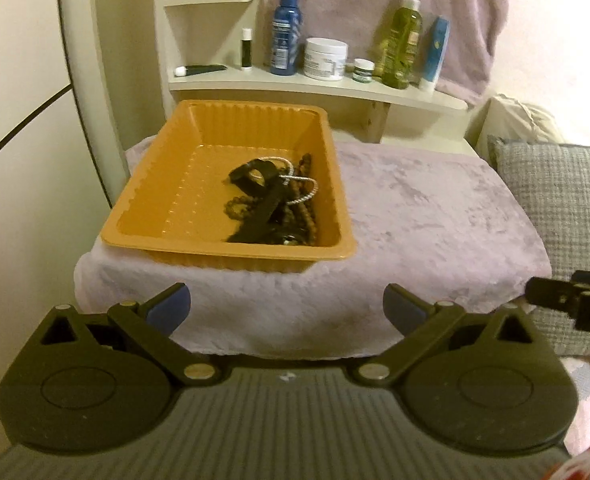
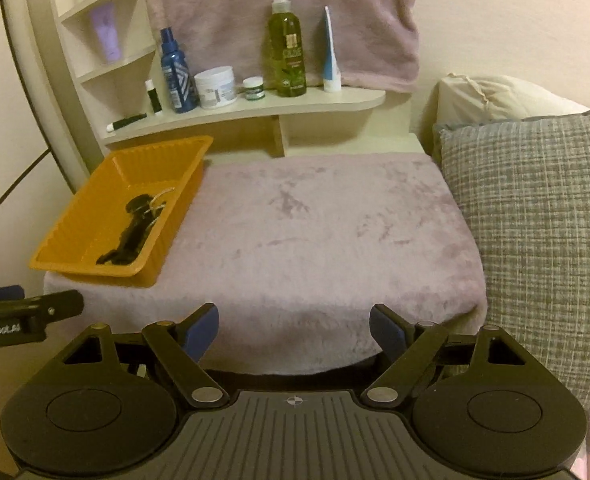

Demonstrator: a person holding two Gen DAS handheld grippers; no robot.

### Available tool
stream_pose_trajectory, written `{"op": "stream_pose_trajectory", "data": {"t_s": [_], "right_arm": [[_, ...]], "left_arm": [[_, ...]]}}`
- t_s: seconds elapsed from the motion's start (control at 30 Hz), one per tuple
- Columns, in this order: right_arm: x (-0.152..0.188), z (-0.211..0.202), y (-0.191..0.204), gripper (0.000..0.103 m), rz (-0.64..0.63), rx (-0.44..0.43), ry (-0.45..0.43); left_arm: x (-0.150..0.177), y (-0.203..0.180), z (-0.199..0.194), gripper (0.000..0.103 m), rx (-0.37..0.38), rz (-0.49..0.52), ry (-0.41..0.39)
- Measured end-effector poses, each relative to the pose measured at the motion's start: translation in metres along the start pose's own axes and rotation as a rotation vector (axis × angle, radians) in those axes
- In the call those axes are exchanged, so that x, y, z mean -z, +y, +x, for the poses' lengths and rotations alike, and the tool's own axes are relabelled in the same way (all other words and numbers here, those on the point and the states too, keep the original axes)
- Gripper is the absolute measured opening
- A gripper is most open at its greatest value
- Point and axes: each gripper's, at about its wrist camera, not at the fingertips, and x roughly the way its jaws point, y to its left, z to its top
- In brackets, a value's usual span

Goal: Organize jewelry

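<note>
An orange plastic tray sits on a lilac fuzzy cloth over a small table. In it lies a pile of jewelry: a black strap, a silver chain and brown bead strings. The tray and the jewelry also show at the left of the right wrist view. My left gripper is open and empty, held before the table's front edge, short of the tray. My right gripper is open and empty, before the front edge of the cloth.
A shelf behind the table holds a blue bottle, a white jar, a green spray bottle and tubes. A grey checked pillow lies to the right. A lilac towel hangs on the wall.
</note>
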Motion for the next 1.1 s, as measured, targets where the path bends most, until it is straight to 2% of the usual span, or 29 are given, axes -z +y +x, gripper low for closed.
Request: {"op": "stream_pose_trajectory", "data": {"t_s": [0.33, 1.1], "right_arm": [[0.007, 0.001, -0.001, 0.082, 0.008, -0.024, 0.012], [0.009, -0.001, 0.003, 0.082, 0.027, -0.018, 0.002]], "left_arm": [[0.004, -0.028, -0.005, 0.102, 0.009, 0.083, -0.010], [0.006, -0.030, -0.007, 0.102, 0.001, 0.088, -0.018]]}}
